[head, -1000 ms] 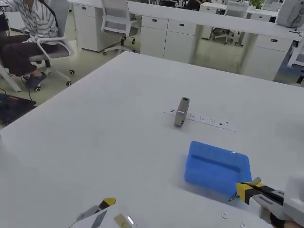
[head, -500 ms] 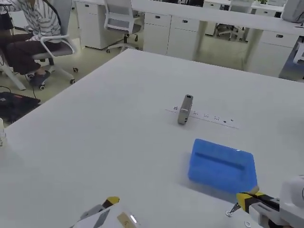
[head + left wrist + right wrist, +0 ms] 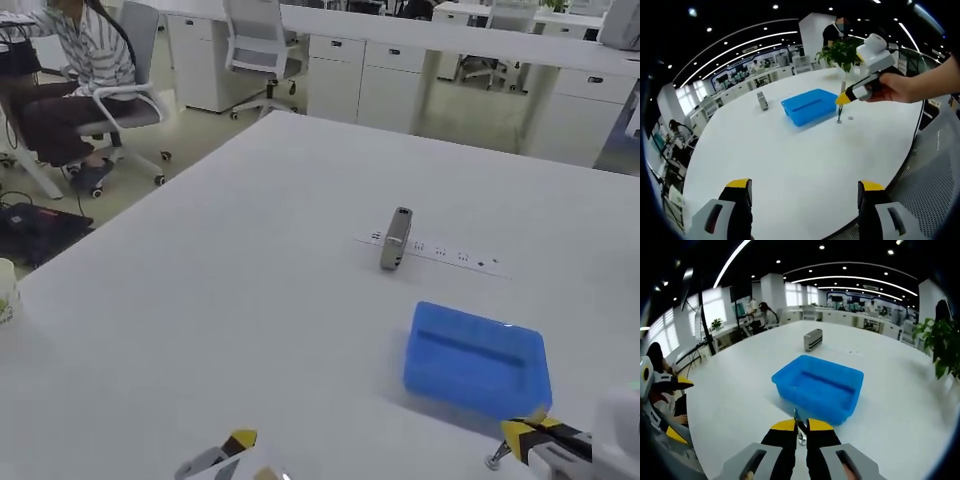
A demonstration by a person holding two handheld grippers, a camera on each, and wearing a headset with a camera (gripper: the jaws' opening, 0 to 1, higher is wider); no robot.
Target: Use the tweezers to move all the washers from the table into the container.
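Note:
My right gripper (image 3: 799, 429) is shut on thin metal tweezers (image 3: 800, 432), which point down at the table just in front of the blue container (image 3: 817, 385). In the left gripper view, the right gripper (image 3: 847, 96), held by a hand, stands over the tweezers (image 3: 840, 111); their tip meets the table beside a small washer (image 3: 850, 118) and the container (image 3: 810, 105). The head view has the right gripper (image 3: 522, 434) at the bottom right, near the container (image 3: 478, 360). My left gripper (image 3: 802, 189) is open with nothing between its jaws, and sits low at the near edge (image 3: 228, 448).
A grey box-shaped device (image 3: 395, 238) stands beyond the container, next to a power strip (image 3: 445, 256) set into the white table (image 3: 220, 300). A cup (image 3: 5, 292) is at the far left edge. Office chairs and a seated person lie past the table.
The head camera has shifted a little. My right gripper with the tweezers has dropped lower and nearer, along the container's near side. The left gripper has hardly moved.

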